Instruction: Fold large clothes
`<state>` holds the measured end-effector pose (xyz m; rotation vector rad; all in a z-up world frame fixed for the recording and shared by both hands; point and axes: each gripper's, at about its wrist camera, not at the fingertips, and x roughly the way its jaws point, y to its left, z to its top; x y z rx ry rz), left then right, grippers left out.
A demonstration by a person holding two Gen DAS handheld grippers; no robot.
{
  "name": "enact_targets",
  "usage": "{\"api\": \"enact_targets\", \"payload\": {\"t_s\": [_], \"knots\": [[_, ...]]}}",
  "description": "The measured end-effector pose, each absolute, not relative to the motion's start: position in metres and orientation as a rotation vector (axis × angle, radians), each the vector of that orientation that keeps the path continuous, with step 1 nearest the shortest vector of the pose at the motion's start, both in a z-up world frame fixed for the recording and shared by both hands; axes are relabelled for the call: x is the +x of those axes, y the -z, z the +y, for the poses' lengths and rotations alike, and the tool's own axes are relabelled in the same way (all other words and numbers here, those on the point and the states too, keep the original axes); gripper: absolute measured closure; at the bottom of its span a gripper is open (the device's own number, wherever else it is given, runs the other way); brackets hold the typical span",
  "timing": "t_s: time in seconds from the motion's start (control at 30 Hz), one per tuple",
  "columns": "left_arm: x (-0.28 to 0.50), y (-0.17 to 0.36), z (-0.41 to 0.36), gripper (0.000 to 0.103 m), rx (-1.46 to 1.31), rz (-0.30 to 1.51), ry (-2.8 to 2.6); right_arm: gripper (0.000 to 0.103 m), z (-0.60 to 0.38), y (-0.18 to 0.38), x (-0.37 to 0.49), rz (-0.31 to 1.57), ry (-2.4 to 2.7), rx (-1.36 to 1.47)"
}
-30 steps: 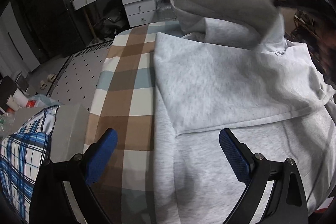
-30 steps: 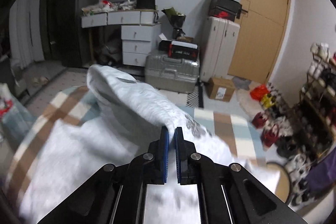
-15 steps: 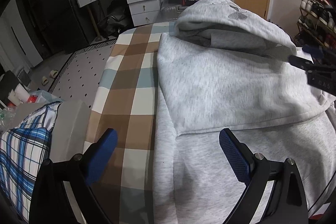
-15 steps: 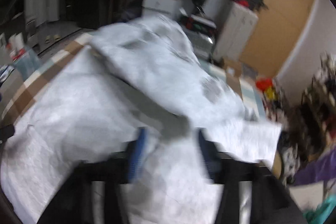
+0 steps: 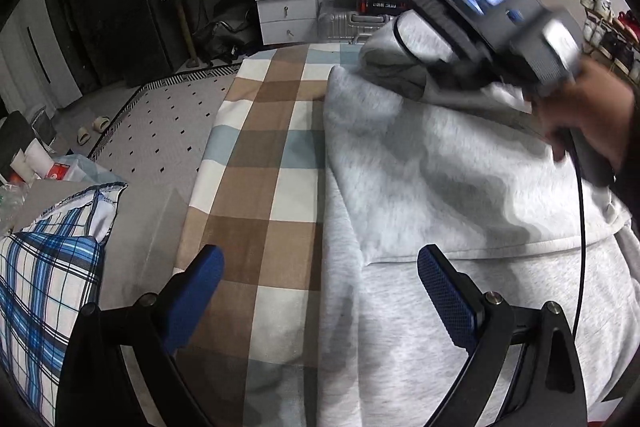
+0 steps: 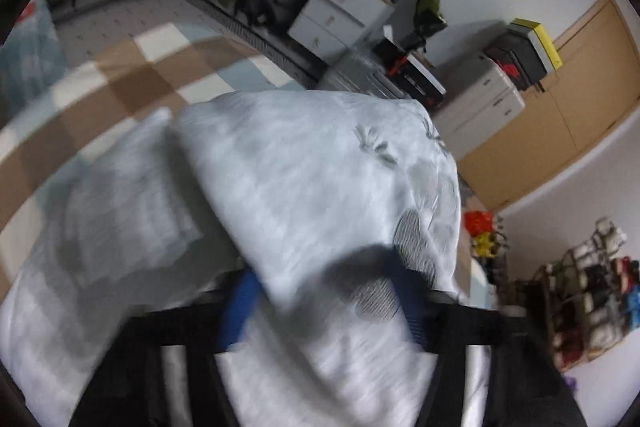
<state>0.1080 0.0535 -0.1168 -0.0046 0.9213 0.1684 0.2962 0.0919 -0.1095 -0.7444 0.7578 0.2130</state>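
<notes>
**A grey hoodie lay on the bed with one gripper spread wide and the other blurry.**

The grey hoodie (image 5: 440, 167) lay flat on the right part of the checked bed sheet (image 5: 272, 147). Its left edge ran straight down the sheet, and a wide bare strip of sheet stayed free beside it. A folded edge crossed the hoodie just in front of the left gripper (image 5: 318, 259). That gripper was spread wide and held nothing, with one finger over the bare sheet and one over the hoodie. The right gripper (image 6: 324, 299) looked blurry. Its fingers stood apart and had just been closing, with hoodie cloth lying between them but not pinched. A hand (image 5: 588, 107) held it over the hoodie's far right side. A blue plaid pillow (image 5: 44, 287) sat at the bed's left edge.
</notes>
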Motion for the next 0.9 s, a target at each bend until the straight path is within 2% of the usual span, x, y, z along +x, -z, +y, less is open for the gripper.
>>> {"api": "enact_targets", "payload": {"t_s": [0.03, 0.23, 0.47, 0.73, 0.9], "knots": [[0.109, 0.118, 0.054, 0.008, 0.001, 0.925, -0.168, 0.100, 0.087, 0.099, 0.306, 0.769, -0.199, -0.694], [0.109, 0.118, 0.053, 0.008, -0.006, 0.929, -0.158, 0.099, 0.039, 0.018, 0.307, 0.554, -0.050, -0.574], [0.107, 0.116, 0.039, 0.008, 0.024, 0.897, -0.111, 0.099, -0.022, -0.057, 0.255, 0.301, 0.030, -0.466], [0.136, 0.059, 0.003, 0.008, -0.028, 0.722, -0.030, 0.099, -0.075, -0.079, 0.219, 0.299, -0.081, -0.326], [0.181, 0.033, -0.036, 0.008, -0.047, 0.704, -0.011, 0.099, -0.096, -0.079, 0.221, 0.331, -0.189, -0.173]]}}
